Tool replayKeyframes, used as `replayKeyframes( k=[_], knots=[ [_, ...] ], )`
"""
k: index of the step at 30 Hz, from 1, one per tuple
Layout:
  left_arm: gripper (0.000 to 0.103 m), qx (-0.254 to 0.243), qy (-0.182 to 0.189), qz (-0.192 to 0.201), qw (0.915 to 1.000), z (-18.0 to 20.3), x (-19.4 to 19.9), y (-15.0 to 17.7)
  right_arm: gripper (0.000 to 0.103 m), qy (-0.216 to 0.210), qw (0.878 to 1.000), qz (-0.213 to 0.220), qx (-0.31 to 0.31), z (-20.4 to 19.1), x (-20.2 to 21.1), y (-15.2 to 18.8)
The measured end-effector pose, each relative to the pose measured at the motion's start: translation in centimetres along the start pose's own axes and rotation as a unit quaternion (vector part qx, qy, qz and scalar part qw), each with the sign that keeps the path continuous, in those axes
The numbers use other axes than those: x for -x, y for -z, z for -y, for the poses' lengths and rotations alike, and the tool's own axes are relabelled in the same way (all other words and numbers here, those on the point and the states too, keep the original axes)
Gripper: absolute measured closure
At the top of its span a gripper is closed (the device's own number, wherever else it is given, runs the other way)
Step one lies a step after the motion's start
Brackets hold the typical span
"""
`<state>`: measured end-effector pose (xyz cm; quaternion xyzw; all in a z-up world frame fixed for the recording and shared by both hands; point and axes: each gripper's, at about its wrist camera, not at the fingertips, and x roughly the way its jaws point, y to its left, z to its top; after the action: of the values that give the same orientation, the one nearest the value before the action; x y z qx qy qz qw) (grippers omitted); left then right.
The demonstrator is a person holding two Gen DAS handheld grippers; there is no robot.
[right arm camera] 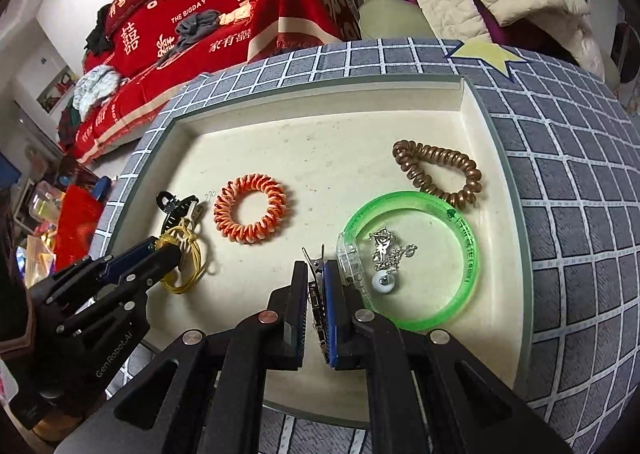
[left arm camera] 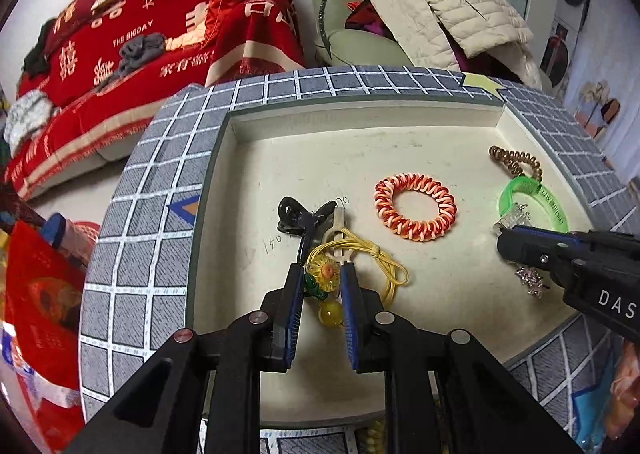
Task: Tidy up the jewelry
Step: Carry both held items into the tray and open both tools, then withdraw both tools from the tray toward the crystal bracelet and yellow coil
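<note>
hiding most of a hair clip (right arm camera: pixel 316 294), right gripper (right arm camera: pixel 316 274) fingers clamp it.

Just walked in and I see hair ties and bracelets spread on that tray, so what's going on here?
A person is sorting jewelry on a cream recessed tray with a hand-held gripper in each hand. The left hand-held gripper is closed on a yellow elastic hair tie with a sunflower charm. The right hand-held gripper is shut on a thin metal hair clip. An orange-and-white spiral hair tie, a bronze spiral hair tie and a green translucent bangle lie untouched; a silver chain sits inside the bangle.
</note>
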<state>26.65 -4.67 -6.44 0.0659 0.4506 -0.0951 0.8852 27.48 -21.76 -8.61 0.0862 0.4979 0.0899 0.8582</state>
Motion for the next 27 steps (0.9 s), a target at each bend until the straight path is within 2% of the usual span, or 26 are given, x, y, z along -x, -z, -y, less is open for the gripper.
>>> replayKeyframes(
  k=[4, 12, 14, 15, 16, 27],
  knots=[
    [0.063, 0.001, 0.002, 0.003, 1.0, 0.0, 0.2, 0.1, 0.094, -0.006, 1.0, 0.0, -0.007, 0.0, 0.2, 0.1],
    [0.063, 0.015, 0.008, 0.018, 0.9997, -0.6, 1.2, 0.3, 0.09, -0.063, 0.997, 0.026, -0.036, 0.8, 2.3, 0.2],
    [0.063, 0.017, 0.009, 0.021, 0.9996, -0.7, 1.4, 0.3, 0.077, -0.067, 0.996, 0.034, -0.039, 0.7, 3.1, 0.4],
    [0.063, 0.017, 0.01, 0.022, 0.9996, -0.8, 1.5, 0.2, 0.06, -0.066, 0.996, 0.038, -0.041, 0.7, 3.4, 0.4],
    [0.063, 0.017, 0.009, 0.023, 0.9996, -0.7, 1.7, 0.1, 0.051, -0.063, 0.996, 0.044, -0.043, 0.7, 3.8, 0.5],
    [0.063, 0.012, 0.01, 0.043, 0.999, -0.1, 3.8, -0.3, 0.049, -0.055, 0.995, 0.053, -0.063, 1.8, 5.9, 1.4]
  ],
)
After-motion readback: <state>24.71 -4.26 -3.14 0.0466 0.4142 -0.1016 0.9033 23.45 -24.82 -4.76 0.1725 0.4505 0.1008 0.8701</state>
